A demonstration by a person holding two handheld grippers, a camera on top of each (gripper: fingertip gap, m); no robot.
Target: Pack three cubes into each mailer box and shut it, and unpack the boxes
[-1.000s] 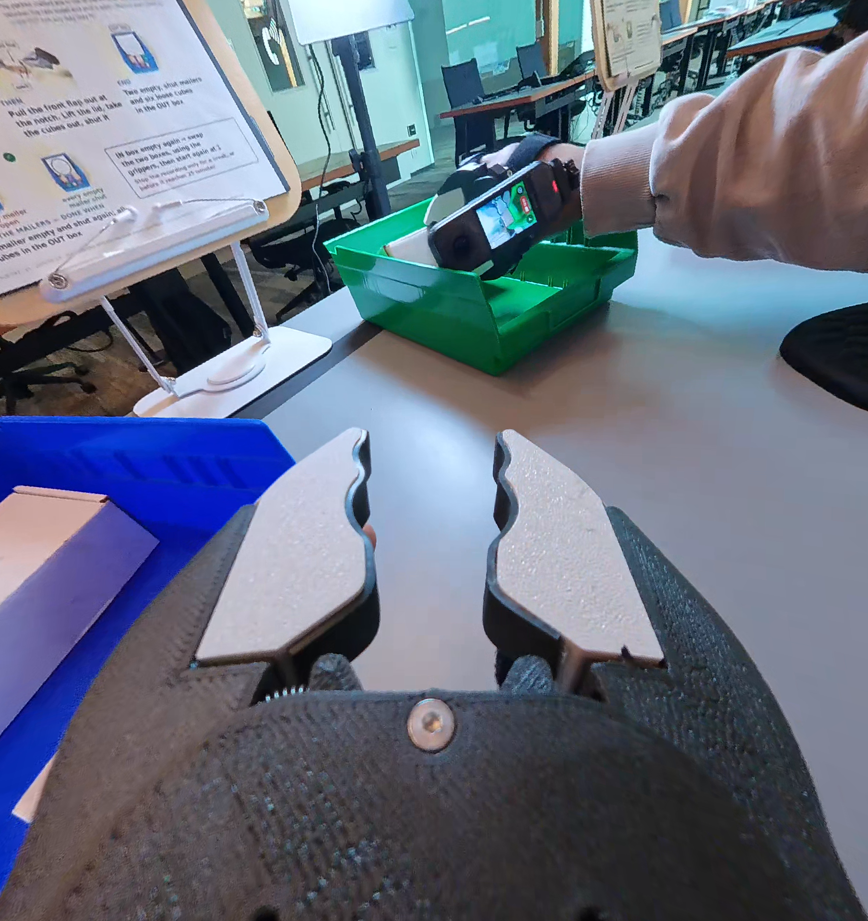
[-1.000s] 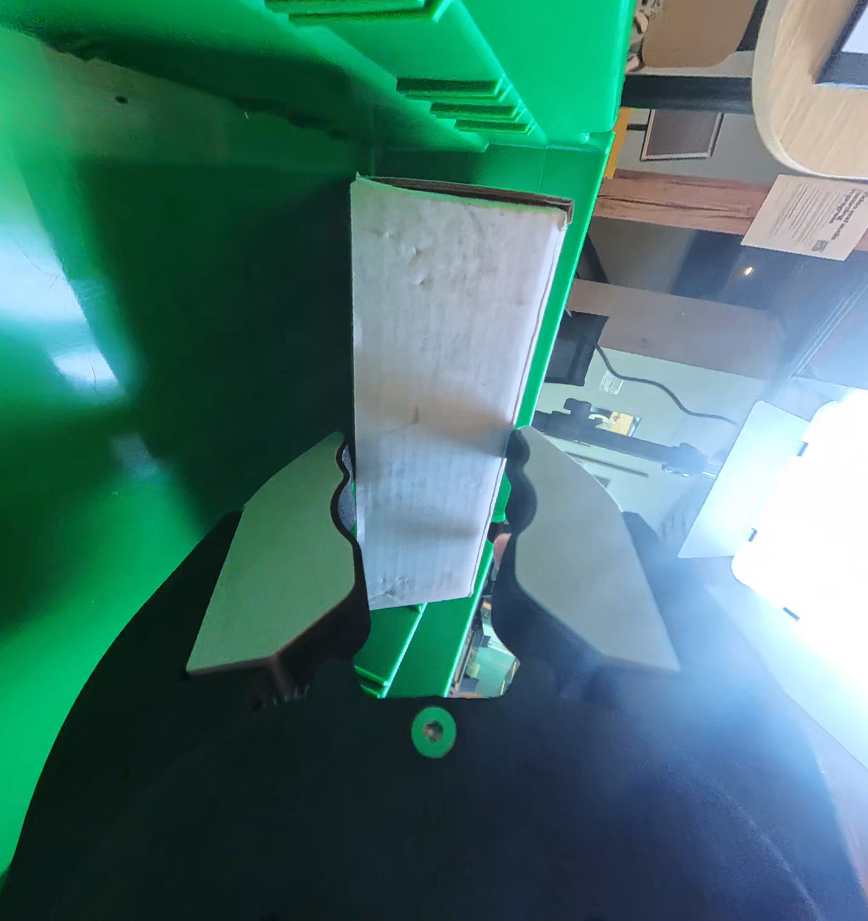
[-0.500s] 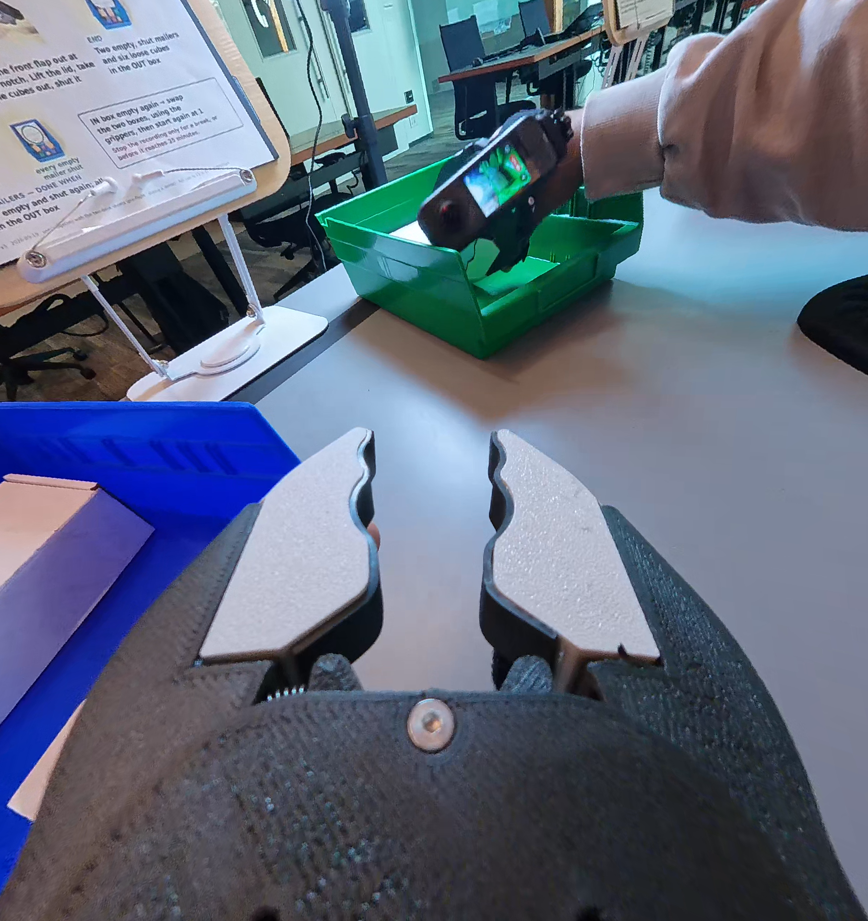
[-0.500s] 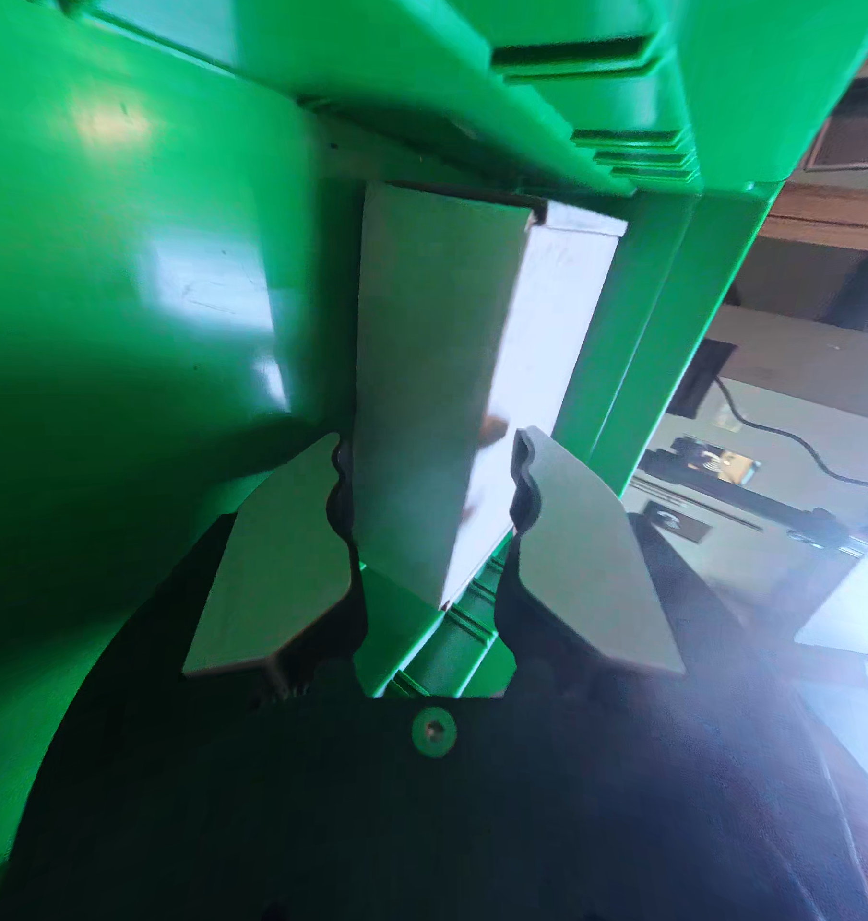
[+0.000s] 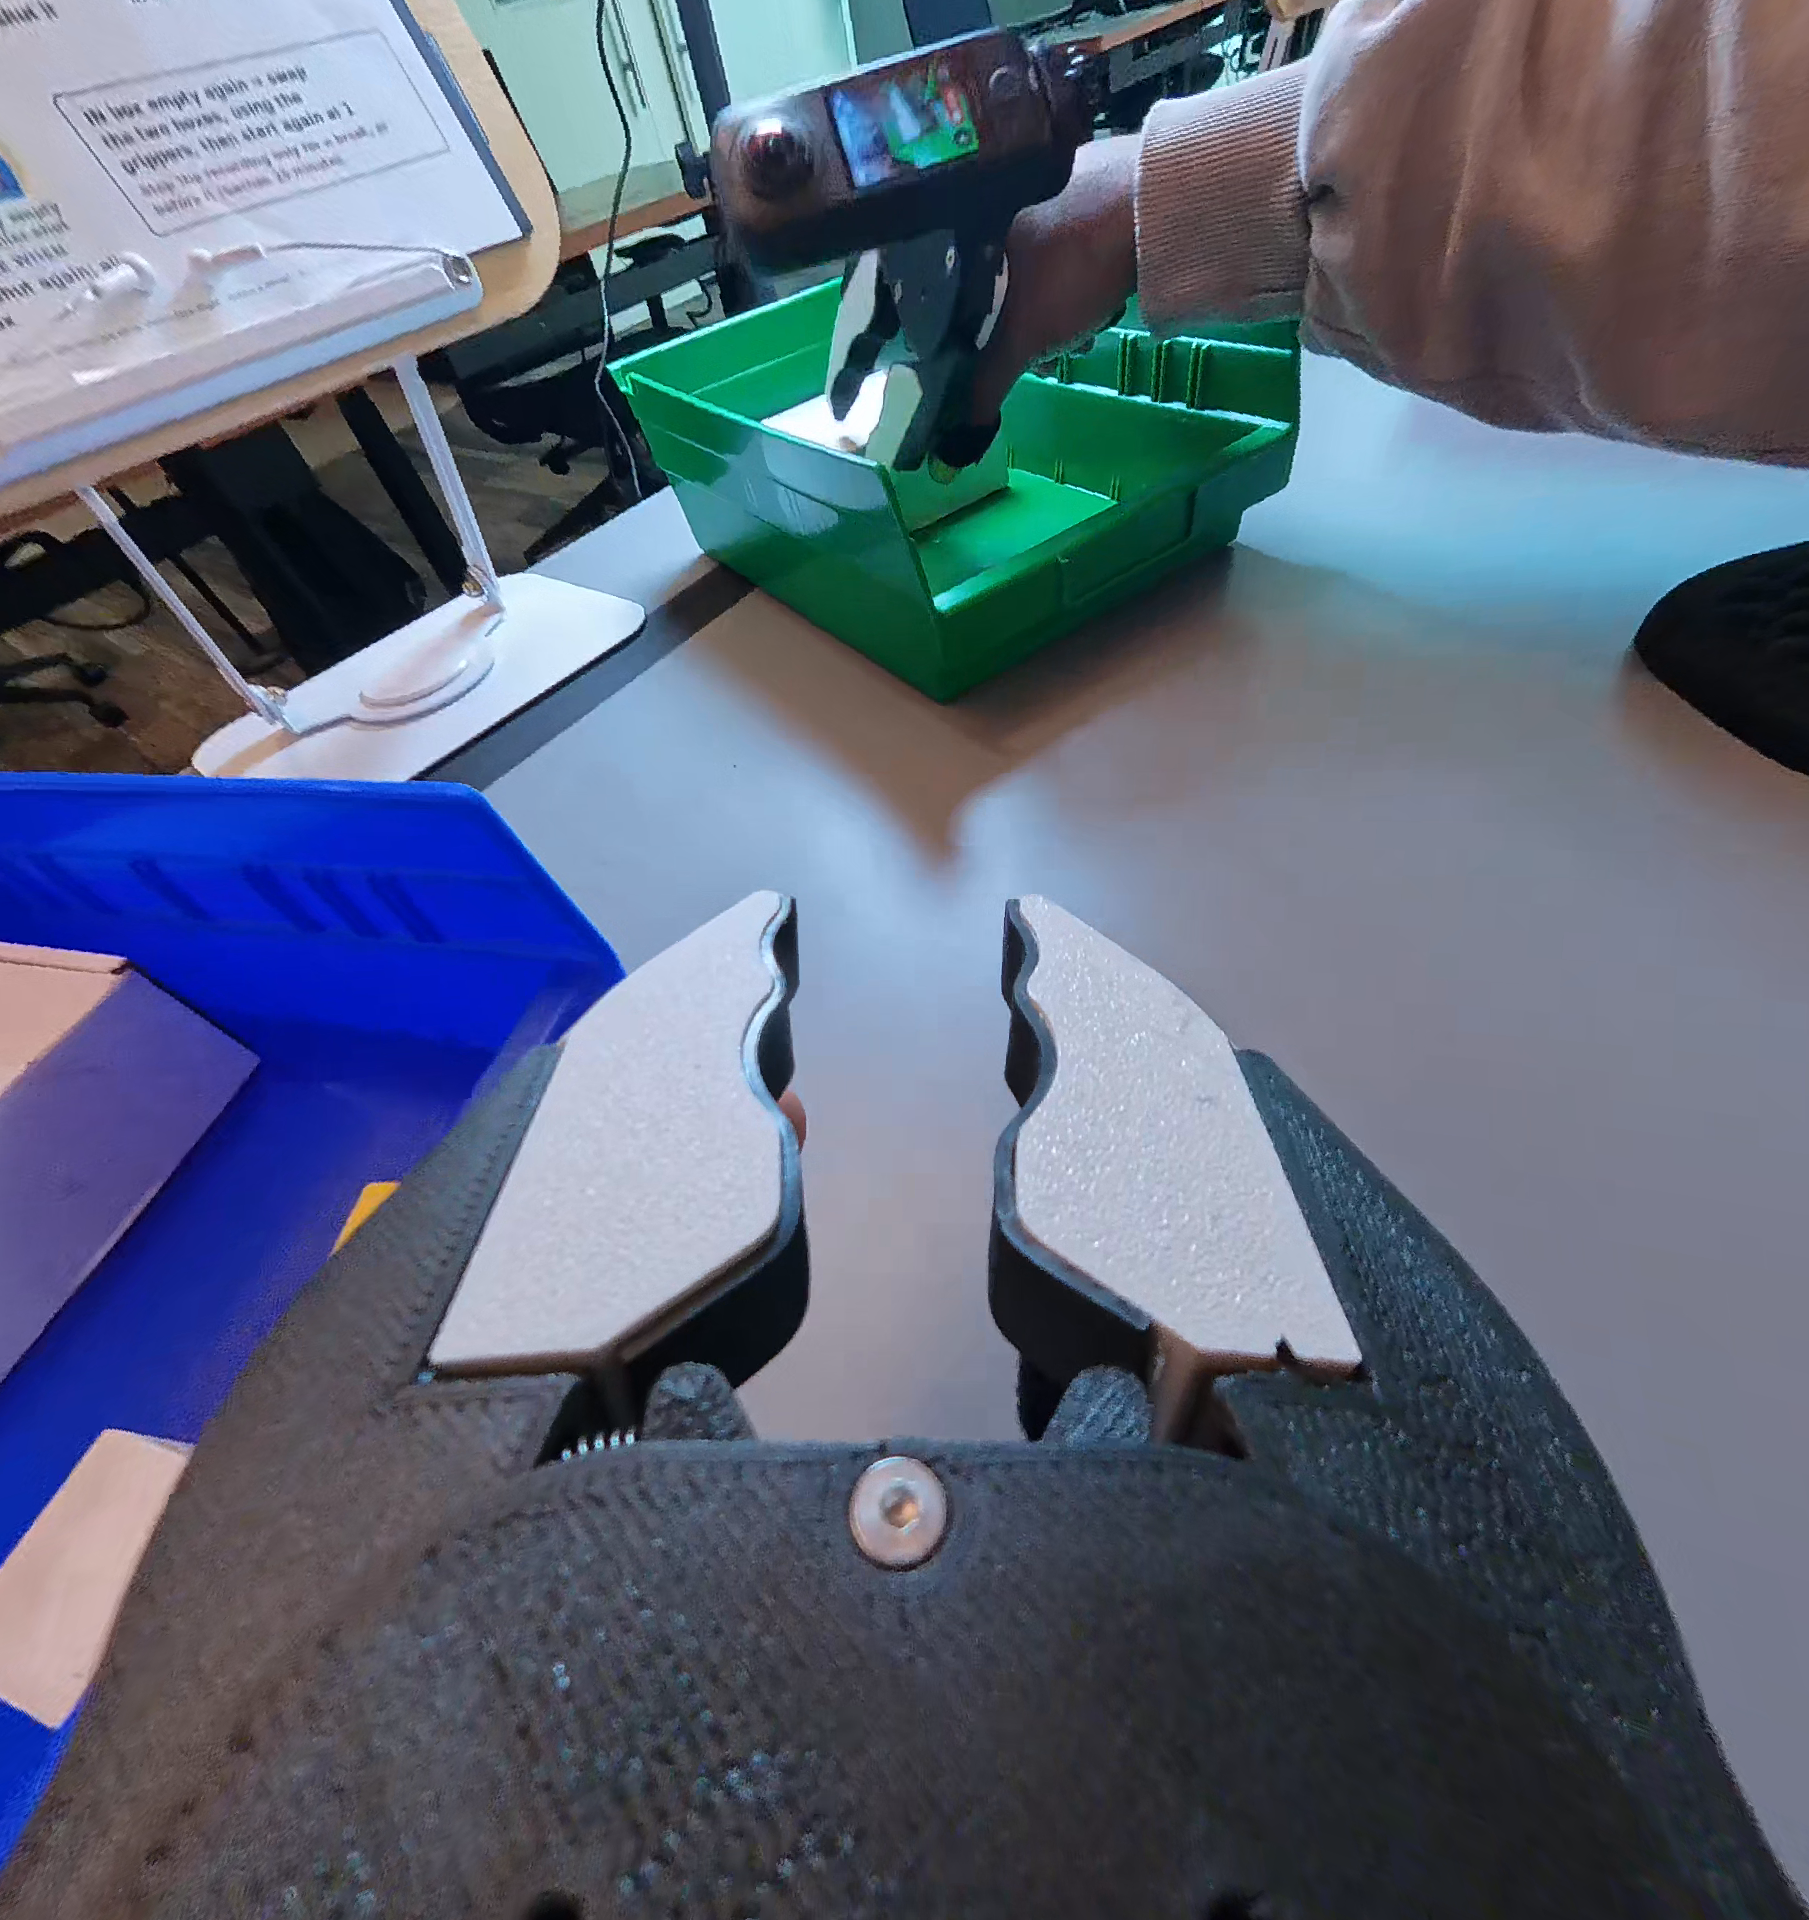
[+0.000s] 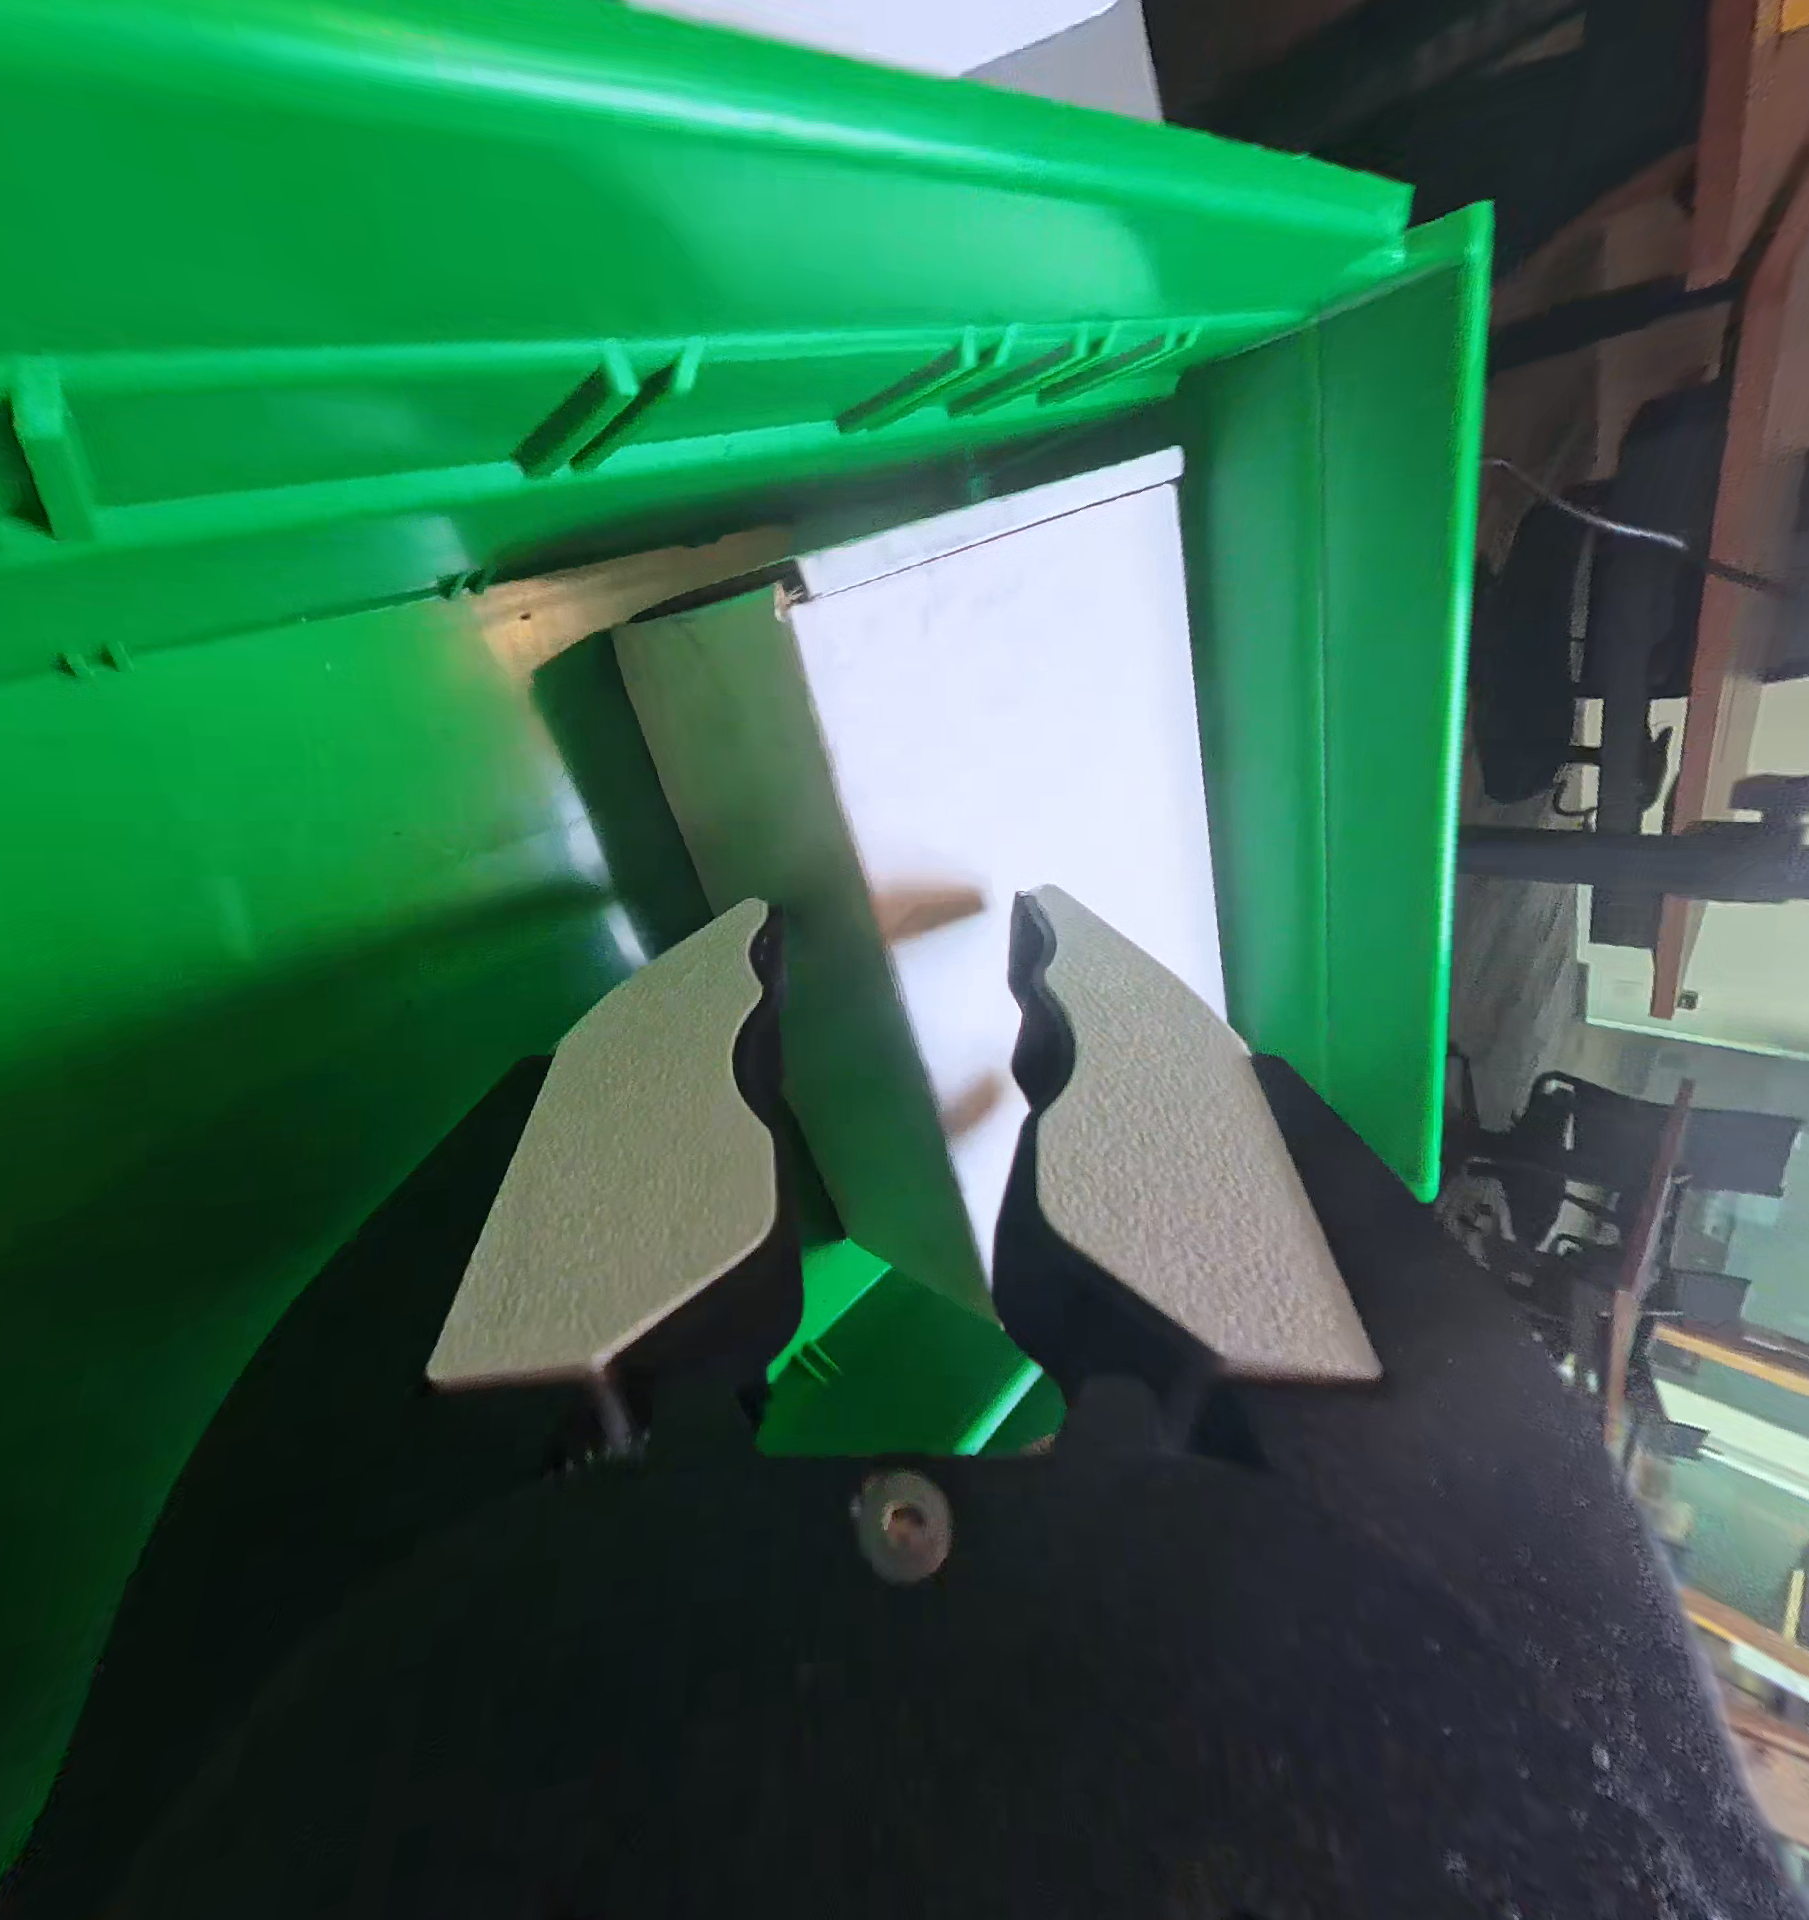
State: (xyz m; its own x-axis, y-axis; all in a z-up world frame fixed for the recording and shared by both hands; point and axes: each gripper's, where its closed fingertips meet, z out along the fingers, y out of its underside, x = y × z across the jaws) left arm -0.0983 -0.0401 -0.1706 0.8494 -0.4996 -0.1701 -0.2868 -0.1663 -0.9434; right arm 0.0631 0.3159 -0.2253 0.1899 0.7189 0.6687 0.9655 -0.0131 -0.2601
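Note:
A white mailer box [image 6: 1004,727] lies shut in the far corner of the green bin [image 6: 360,260]. My right gripper [image 6: 895,914] hangs over the box's near edge with its jaws apart. One finger is beside the box's side face and the other is above its top face, so it does not pinch the box. In the left wrist view the right gripper [image 5: 879,395] points down into the green bin [image 5: 983,623] over the box [image 5: 827,457]. My left gripper [image 5: 900,914] is open and empty above the table, beside the blue bin [image 5: 256,883]. A second white mailer box [image 5: 48,1091] lies in that bin.
A white stand with an instruction sheet [image 5: 256,208] is at the table's far left edge, behind the blue bin. A black mesh object [image 5: 1773,655] lies at the right edge. A person's sleeve [image 5: 1554,208] reaches across to the green bin. The grey table [image 5: 1295,935] lies between the bins. About 40 cm separates my left fingertips from my right.
My right gripper let go of the mailer box, which now rests in the green bin's corner. The gripper rose, tilted downward, and its jaws narrowed. My left gripper drifted slightly.

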